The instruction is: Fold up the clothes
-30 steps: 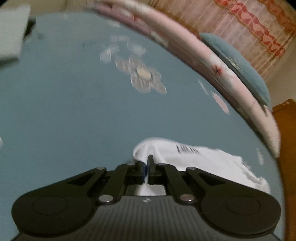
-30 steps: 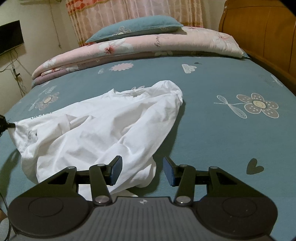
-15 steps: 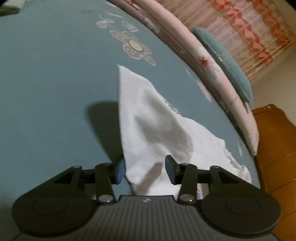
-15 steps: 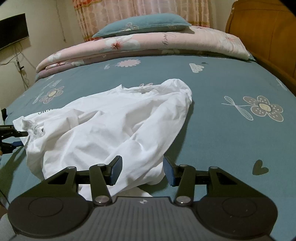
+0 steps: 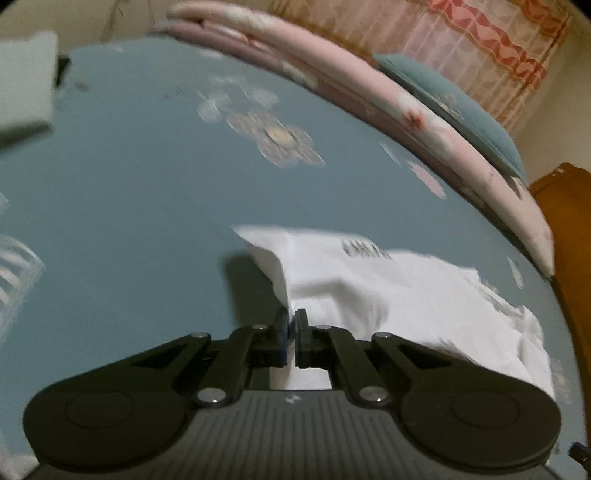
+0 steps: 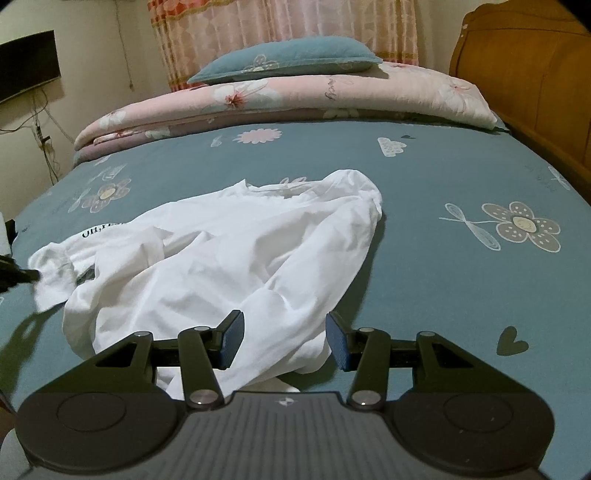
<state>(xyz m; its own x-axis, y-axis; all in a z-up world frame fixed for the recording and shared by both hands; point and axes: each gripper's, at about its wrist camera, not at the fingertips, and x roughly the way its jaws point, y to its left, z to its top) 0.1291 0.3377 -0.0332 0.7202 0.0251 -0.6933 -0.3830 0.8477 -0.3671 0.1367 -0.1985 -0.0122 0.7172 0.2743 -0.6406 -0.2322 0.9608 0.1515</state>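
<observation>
right now the left gripper point(image 5: 291, 334) has just been closing and pinches an edge of the white shirt point(image 5: 391, 291), which spreads ahead and rightward. right gripper point(image 6: 284, 341) hovers half open above the shirt's near hem; beyond lies the quilt point(image 6: 332, 96).

Dim indoor light; left view motion-blurred, right sharp; fisheye bending edges, dark corners.

Teal flowered bedsheet point(image 6: 424, 177), folded pink quilt point(image 6: 295, 98) (teal pillow point(image 6: 291, 59) on top), wooden headboard point(image 6: 528, 74), pink curtain point(image 6: 280, 22).
</observation>
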